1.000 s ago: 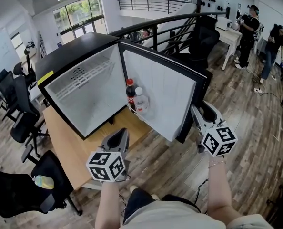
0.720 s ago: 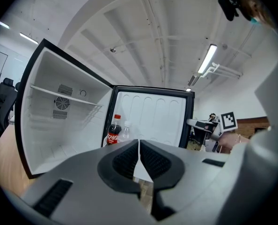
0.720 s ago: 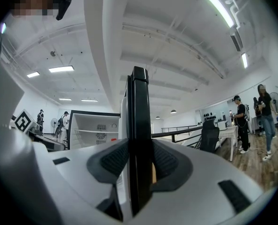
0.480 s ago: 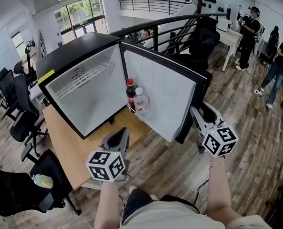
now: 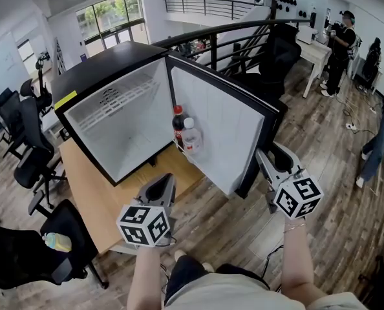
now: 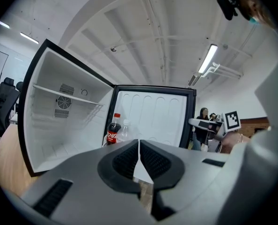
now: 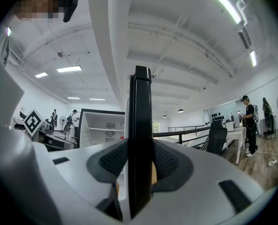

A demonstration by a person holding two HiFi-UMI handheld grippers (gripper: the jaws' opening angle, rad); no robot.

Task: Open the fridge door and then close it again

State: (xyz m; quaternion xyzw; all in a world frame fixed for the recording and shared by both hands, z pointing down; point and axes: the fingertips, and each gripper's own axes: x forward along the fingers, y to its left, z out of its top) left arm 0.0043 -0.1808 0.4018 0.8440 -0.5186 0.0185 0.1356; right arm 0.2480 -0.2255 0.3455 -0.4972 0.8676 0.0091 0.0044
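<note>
Door position: the fridge door is seen swung wide open. It stands out from the right side of the fridge, which sits on the wooden surface.
Key relation: the door's free edge is lodged between the jaws of the right tongs, so nothing has to be reached for. The cabinet opening lies to the left of that edge in the head view.
Long axis: the gripped edge is shown upright in the right gripper view, a tall dark strip crossing the jaws at right angles.
Right tongs: they are pinched on the door edge, with a ribbed pad against each face.
Left tongs: the left tongs are pressed together on nothing and held in front of the open cabinet, well clear of the door.
Nearer hand: the right one is judged the working hand, since the door is already held by it.
Coming move: a swing of the edge leftward about the hinge is judged to be what closing calls for.
Door's look: a black outer frame and a ribbed white liner are seen.
Door shelf: a cola bottle and a clear bottle are stood side by side on it.
Cabinet: a white interior with one wire shelf is seen, otherwise bare.
</note>
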